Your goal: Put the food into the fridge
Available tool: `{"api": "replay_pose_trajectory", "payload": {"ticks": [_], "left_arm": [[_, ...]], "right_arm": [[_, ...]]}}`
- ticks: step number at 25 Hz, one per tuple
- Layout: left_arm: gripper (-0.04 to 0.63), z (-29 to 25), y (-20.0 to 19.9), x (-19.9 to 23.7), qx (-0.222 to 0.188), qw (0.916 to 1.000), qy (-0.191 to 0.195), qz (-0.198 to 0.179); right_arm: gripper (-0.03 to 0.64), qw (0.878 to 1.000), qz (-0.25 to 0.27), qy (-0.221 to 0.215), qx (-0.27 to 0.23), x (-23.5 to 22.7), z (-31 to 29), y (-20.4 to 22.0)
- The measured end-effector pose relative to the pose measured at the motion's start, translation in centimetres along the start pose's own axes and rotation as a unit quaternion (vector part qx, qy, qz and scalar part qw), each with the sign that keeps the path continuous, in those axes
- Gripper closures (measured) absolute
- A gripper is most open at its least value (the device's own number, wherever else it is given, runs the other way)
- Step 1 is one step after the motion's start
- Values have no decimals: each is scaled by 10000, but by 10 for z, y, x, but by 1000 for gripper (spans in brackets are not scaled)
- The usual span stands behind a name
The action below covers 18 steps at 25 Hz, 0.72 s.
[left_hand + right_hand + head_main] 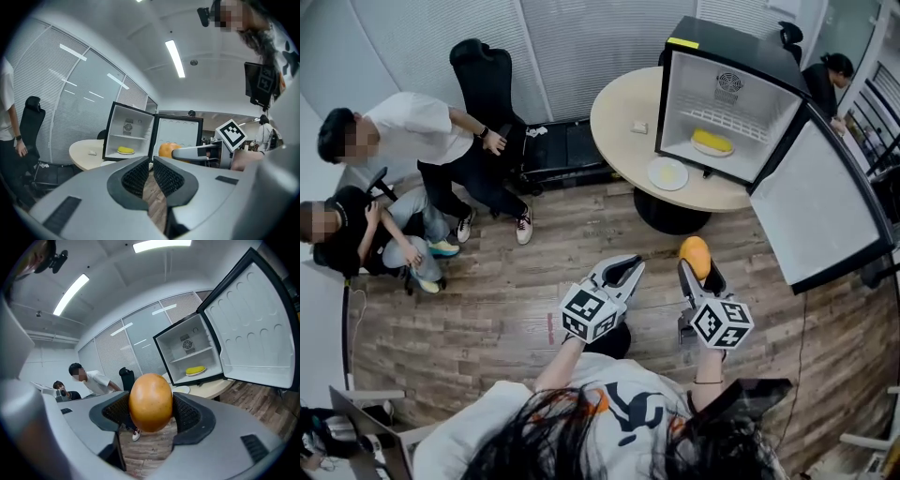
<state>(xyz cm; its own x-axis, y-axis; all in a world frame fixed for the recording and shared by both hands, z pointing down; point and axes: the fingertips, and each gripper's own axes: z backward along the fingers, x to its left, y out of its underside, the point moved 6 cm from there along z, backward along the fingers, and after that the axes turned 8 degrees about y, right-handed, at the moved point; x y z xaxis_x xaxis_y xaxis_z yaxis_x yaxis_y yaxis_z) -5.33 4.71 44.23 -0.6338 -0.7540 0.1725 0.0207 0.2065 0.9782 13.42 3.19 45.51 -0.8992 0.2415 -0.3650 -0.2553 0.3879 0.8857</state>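
My right gripper [698, 269] is shut on an orange round fruit [695, 254], held above the wooden floor in front of the table. The fruit [150, 401] sits squeezed between the two dark pads in the right gripper view. My left gripper [625, 272] hangs beside it to the left, jaws together with nothing in them [151, 174]. The small black fridge [712, 42] stands open on the round table [614, 117], ahead and to the right. A yellow food item on a plate [712, 142] lies on the fridge floor. A white plate [667, 173] with something pale on it rests on the table before the fridge.
The fridge door [820, 206] swings out wide to the right, over the floor. Two people [403, 136] sit at the left beside a black office chair [483, 70]. Another person [825, 80] is behind the fridge. A small white item [639, 127] lies on the table.
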Motion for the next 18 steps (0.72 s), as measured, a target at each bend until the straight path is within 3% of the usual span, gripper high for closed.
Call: {"api": "replay_pose_trajectory", "payload": {"ticks": [13,18], "left_arm": [[572,-48,-29,125,36,9998,172,18],[572,-64,-37,157,94,9990,427,92]], "right_arm": [[318,9998,-5,115,134,17,-124,-43],[318,9993,-57,338,148,19,-149,-51]]}}
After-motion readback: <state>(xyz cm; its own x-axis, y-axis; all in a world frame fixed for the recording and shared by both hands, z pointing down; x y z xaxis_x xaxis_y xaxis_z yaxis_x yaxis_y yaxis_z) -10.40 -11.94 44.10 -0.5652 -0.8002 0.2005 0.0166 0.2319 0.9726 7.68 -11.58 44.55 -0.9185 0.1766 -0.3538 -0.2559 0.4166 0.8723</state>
